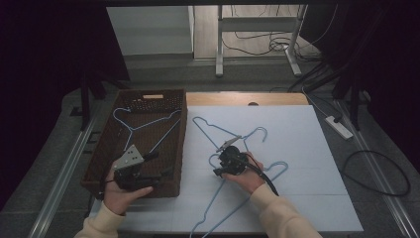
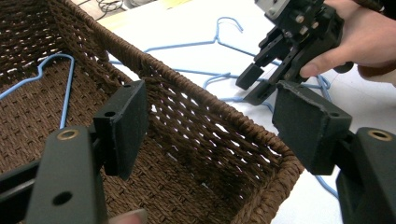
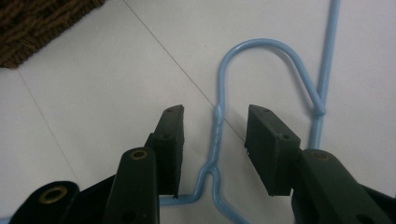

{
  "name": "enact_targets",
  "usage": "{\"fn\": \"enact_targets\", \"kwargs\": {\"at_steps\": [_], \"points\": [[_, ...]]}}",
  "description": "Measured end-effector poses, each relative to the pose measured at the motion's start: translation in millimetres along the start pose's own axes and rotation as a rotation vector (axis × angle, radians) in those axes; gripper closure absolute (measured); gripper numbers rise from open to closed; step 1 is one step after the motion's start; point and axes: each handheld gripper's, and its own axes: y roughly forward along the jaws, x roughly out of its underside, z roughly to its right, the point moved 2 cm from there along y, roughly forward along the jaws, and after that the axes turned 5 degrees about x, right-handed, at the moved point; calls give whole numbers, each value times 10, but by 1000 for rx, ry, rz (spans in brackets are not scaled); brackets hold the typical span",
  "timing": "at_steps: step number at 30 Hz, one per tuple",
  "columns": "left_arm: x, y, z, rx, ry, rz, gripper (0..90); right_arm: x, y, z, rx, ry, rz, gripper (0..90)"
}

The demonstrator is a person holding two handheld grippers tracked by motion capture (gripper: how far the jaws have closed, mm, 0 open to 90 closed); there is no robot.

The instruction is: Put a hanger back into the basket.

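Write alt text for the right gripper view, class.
The right gripper hangs open over a white table, with the twisted neck of a blue hanger between its jaws, untouched. A basket corner sits at top left.

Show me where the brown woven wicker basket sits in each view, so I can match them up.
High view: brown woven wicker basket, left of centre.
Left gripper view: it spans left and centre, its rim running diagonally.
Right gripper view: one corner, top left.
Shared landmark: the white board along the basket's side.
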Motion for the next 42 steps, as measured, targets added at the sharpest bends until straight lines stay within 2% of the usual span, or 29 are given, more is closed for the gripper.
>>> {"fn": "enact_targets", "kwargs": {"at_steps": [3, 6, 9, 12, 13, 16, 18, 21, 23, 28, 35, 36, 38, 39, 40, 41, 42], "points": [[0, -3, -4, 0, -1, 0, 278, -22, 25, -16, 20, -13, -23, 587], [-3, -4, 0, 0, 1, 1, 278, -32, 38, -35, 36, -24, -71, 646], [-4, -2, 2, 0, 2, 1, 277, -37, 40, -62, 62, -40, -94, 670], [1, 14, 9, 2, 2, -3, 278, -97, 57, -121, 107, -25, -156, 697], [0, 15, 13, 2, 4, -4, 278, -112, 61, -134, 114, -32, -169, 715], [-4, 8, 23, 3, 7, -1, 277, -157, 74, -126, 115, 9, -208, 788], [-5, -2, 19, 2, 6, 2, 277, -166, 79, -112, 118, 27, -213, 856], [-3, -5, 16, 1, 5, 2, 278, -171, 81, -106, 122, 42, -217, 863], [-3, 1, 22, 2, 7, 1, 277, -174, 82, -122, 134, 35, -218, 864], [-13, 11, 51, 6, 14, -2, 277, -158, 62, -114, 126, 44, -195, 866], [-63, 32, 159, 20, 18, -6, 277, -141, -91, -80, 114, 54, -87, 866], [-94, 66, 248, 33, 20, -18, 278, -138, -136, -80, 112, 50, -66, 866], [-107, 86, 286, 40, 17, -25, 278, -126, -189, -82, 111, 47, -35, 866], [-120, 106, 323, 52, 13, -36, 278, -126, -189, -82, 111, 47, -35, 866], [-144, 157, 398, 72, 0, -54, 278, -111, -235, -84, 108, 50, -9, 866], [-144, 157, 398, 72, 0, -54, 279, -103, -255, -86, 108, 51, 2, 866], [-163, 216, 469, 81, -5, -79, 280, -96, -277, -86, 107, 48, 11, 866]]}}
